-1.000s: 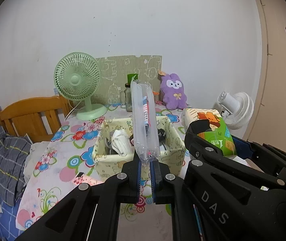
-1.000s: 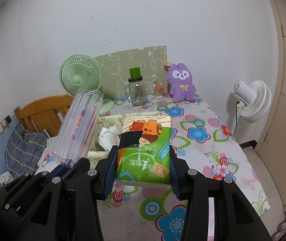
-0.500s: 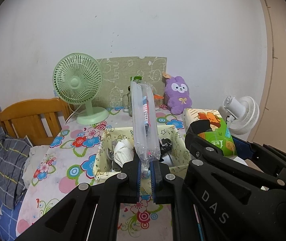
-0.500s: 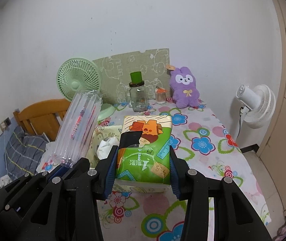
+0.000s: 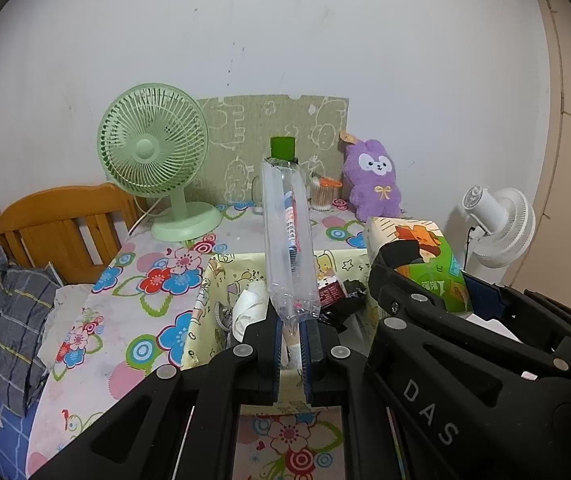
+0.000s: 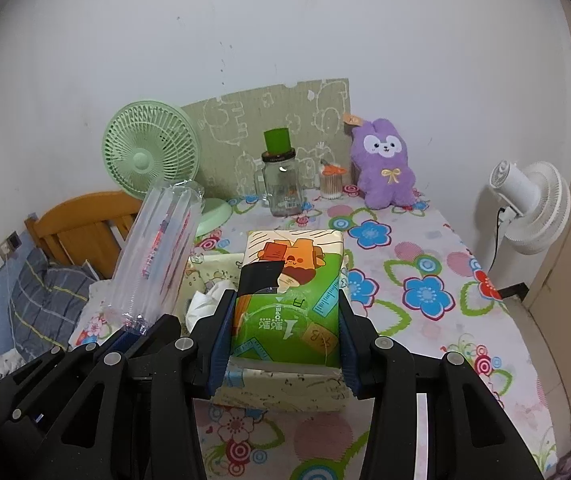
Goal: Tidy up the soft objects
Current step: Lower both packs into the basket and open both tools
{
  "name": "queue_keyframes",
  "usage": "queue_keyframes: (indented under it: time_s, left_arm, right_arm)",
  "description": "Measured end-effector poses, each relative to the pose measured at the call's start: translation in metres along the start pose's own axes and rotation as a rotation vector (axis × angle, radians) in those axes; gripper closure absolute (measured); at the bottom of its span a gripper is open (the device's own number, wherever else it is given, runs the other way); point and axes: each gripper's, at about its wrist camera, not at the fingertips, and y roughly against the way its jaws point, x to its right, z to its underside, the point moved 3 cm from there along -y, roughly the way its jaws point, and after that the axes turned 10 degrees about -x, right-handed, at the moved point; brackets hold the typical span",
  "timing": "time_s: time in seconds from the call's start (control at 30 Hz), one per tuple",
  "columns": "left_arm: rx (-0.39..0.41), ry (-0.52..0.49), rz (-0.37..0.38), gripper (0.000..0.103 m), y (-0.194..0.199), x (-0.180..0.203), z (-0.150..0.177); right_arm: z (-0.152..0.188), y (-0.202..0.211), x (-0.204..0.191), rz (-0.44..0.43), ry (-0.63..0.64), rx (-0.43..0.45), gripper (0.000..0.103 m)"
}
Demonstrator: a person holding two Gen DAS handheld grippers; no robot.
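- The left gripper (image 5: 292,322) fingers pinch the end of a clear air-cushion pack (image 5: 287,236) over the fabric basket (image 5: 197,332).
- The right gripper (image 6: 285,320) fingers squeeze a green tissue pack (image 6: 291,292) above the same basket on the worktop (image 6: 425,288).

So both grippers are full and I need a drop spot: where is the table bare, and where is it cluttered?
Bare flowered tablecloth lies right of the fabric bin, between it and the white fan. Another free patch lies left of the bin, in front of the green fan. Crowded: the back edge, with the glass jar, swab jar and purple plush. The bin already holds things.
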Motion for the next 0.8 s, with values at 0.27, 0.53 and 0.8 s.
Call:
queue_keyframes:
  time_s: [0.27, 0.53, 0.8]
  left_arm:
    - [-0.047, 0.016, -0.007, 0.098, -0.032, -0.008, -0.002]
    - [-0.101, 0.028, -0.018, 0.097, -0.061, -0.015, 0.002]
    - [-0.148, 0.042, -0.045, 0.082, -0.076, -0.021, 0.011]
  right_arm:
    - [-0.005, -0.035, 0.001, 0.003, -0.002, -0.055, 0.054]
    - [-0.003, -0.065, 0.003, 0.007, 0.005, -0.112, 0.054]
    - [0.003, -0.085, 0.001, -0.008, 0.023, -0.154, 0.054]
